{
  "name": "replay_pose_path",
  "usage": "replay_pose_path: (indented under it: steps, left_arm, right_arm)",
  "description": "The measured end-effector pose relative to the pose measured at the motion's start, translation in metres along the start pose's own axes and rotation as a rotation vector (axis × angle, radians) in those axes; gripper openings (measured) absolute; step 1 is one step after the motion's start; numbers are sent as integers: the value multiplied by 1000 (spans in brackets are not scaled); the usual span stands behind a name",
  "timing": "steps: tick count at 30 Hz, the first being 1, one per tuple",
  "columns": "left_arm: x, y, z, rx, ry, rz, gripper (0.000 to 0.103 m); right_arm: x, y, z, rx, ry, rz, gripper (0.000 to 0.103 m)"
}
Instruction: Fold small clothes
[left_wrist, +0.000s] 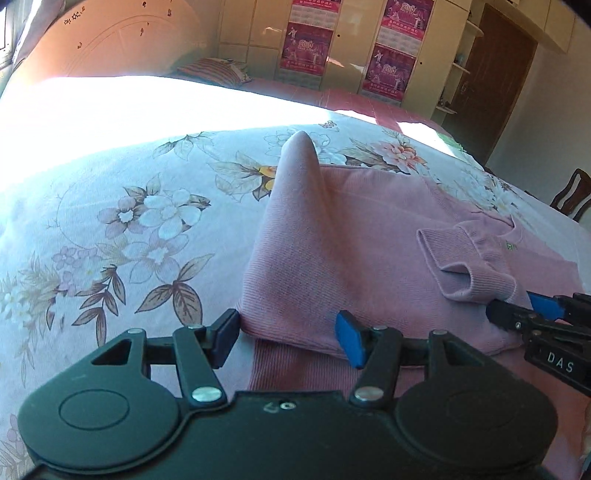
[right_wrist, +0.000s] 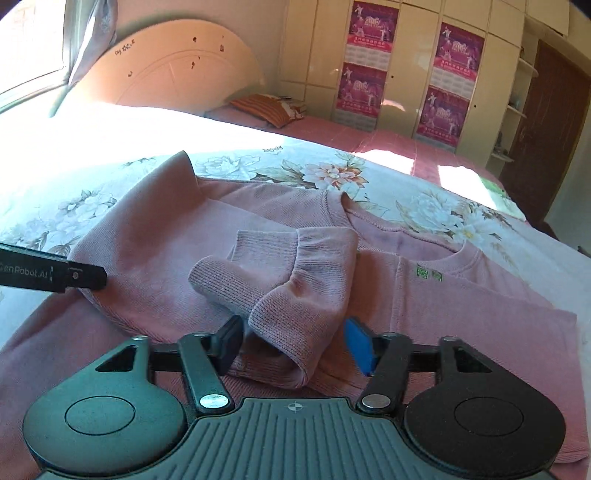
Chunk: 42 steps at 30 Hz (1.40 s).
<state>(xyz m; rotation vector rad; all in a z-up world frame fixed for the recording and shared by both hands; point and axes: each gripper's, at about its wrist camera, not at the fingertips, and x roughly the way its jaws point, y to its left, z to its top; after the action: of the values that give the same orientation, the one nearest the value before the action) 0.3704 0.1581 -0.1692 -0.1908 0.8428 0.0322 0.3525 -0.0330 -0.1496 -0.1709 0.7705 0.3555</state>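
A pink knitted sweater (left_wrist: 332, 251) lies on the flowered bedspread (left_wrist: 129, 206), partly folded, with one fold standing up in a peak. My left gripper (left_wrist: 288, 339) is open, its jaws wide on either side of a folded edge of the sweater. In the right wrist view the sweater (right_wrist: 166, 240) lies ahead with its neckline to the right. A sleeve cuff (right_wrist: 288, 291) lies folded across the body. My right gripper (right_wrist: 295, 343) is open with the cuff between its fingers. The right gripper also shows in the left wrist view (left_wrist: 517, 310), and the left gripper's finger in the right wrist view (right_wrist: 77, 277).
The bed's headboard (right_wrist: 177, 70) and a striped pillow (right_wrist: 266, 107) are at the back. Cupboards with pink posters (right_wrist: 369, 59) line the far wall. A dark wooden door (left_wrist: 491, 81) is at the right, and a chair (left_wrist: 572, 195) stands by the bed's right edge.
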Motion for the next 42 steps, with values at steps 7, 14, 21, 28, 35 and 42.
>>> replay_pose_path:
  steps: [7,14,21,28,35,42]
  left_arm:
    - [1,3,-1,-14,-10,1,59]
    - [10,-8,-8,2,-8,-8,59]
    - [11,-1,0,-80,8,-25,58]
    - [11,0,-2,-82,-3,-29,22]
    - [11,-3,-3,-61,-12,-19,22]
    - [11,-3,-3,-43,-16,-23,22]
  right_arm:
    - [-24,-50,12,294,-85,29,9]
    - [-30,-131,-23,638,33,64,9]
    - [-51,-142,-24,628,-27,59,65]
    - [-41,-105,-9,331,-39,-72,65]
    - [-12,-58,-1,29,-14,-129,40]
    - [-23,-99,-1,237,-44,-138,5]
